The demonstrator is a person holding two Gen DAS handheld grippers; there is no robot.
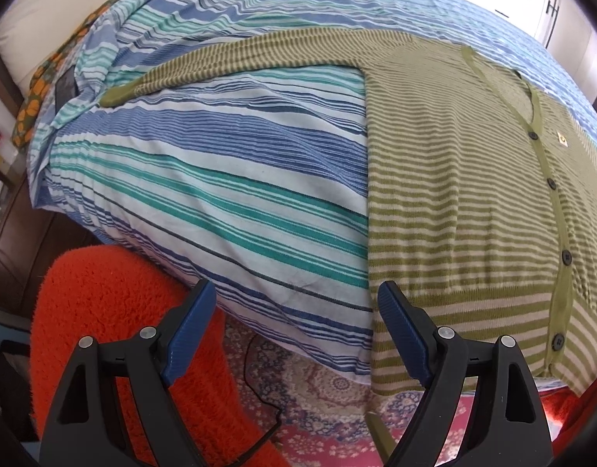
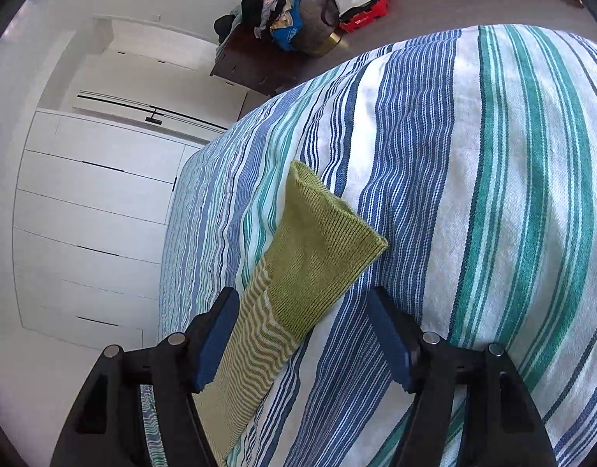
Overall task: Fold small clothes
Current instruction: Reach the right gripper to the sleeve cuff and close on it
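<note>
Two grippers in view. Left gripper (image 1: pixel 294 334) fingers spread wide, nothing between pads; right-hand finger (image 1: pixel 399 334) at hem edge of olive-and-cream striped knit cardigan (image 1: pixel 454 194), contact uncertain. Cardigan lay flat, buttoned, on blue, teal and white striped bedspread (image 1: pixel 228 179), one sleeve stretched out. Right gripper (image 2: pixel 302 338) fingers partly open; striped sleeve with plain olive cuff (image 2: pixel 317 241) lay between them against left-hand finger, unpinched. Small chest badge unreadable.

The left hand-held gripper (image 1: pixel 296 334), at the bottom of its frame, has black angular arms with triangular cut-outs, round silver pins, and ribbed blue fingers (image 1: pixel 401 334). The right hand-held gripper (image 2: pixel 302 344) looks the same.
</note>
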